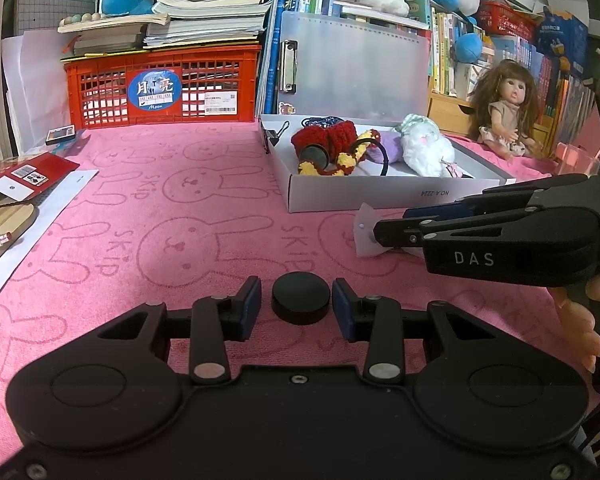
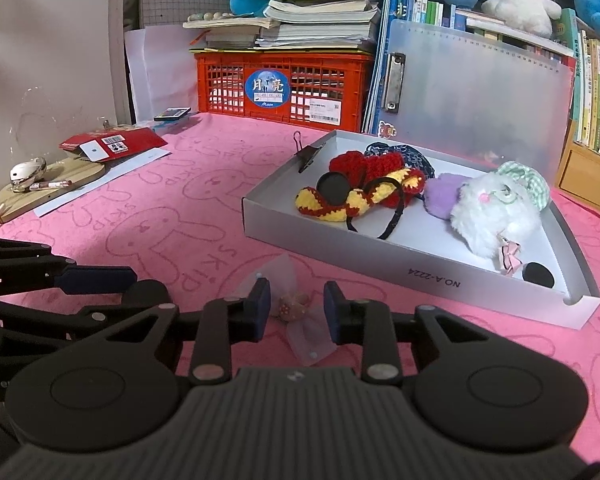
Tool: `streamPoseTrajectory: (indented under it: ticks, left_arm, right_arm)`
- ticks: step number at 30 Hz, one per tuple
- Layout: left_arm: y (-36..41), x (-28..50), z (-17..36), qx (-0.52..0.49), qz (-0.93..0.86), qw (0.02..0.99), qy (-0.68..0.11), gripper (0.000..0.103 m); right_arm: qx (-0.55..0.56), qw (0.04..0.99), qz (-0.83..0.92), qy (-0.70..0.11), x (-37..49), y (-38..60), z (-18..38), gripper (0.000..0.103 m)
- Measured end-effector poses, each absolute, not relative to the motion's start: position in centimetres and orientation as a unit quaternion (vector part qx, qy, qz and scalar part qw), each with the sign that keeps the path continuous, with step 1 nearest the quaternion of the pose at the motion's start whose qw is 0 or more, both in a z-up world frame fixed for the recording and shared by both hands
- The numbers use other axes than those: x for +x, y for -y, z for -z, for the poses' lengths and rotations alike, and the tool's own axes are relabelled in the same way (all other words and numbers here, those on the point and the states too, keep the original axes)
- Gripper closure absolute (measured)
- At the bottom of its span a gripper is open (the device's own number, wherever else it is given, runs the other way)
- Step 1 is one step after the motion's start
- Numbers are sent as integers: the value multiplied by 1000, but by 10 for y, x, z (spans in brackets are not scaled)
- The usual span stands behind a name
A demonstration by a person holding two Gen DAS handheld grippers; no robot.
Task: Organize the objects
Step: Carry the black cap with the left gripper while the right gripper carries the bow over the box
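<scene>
Left claw (image 1: 301, 307) brackets disc (image 1: 301, 298), pads just clear; right claw (image 2: 296, 307) straddles pouch (image 2: 300, 312) near box (image 2: 420, 276), contact unclear: seat both grips before lifting

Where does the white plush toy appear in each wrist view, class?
Left wrist view: white plush lies in the grey box, right of centre, upper half.
Right wrist view: white plush lies in the grey box, right of centre, mid-height.
Shared landmark: red crate behind.
</scene>
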State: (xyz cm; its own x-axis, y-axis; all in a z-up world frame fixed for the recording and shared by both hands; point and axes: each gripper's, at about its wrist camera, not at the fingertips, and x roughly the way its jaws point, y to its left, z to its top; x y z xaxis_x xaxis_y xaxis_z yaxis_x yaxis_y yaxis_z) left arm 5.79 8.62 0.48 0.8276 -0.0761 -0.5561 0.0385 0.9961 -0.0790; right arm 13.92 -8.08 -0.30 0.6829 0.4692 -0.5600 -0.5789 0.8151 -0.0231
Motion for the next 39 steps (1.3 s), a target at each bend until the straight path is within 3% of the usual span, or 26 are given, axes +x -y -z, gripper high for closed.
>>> streamPoseTrajectory:
  ticks: [3, 39]
  left_arm:
    - [-86, 58, -5, -32, 29, 956, -290, 73]
    - [-57, 98, -41, -42, 55, 959, -274, 73]
  right_arm:
    - [-100, 914, -288, -269, 136, 80, 3, 83]
    - [-55, 951, -175, -248, 140, 141, -23, 84]
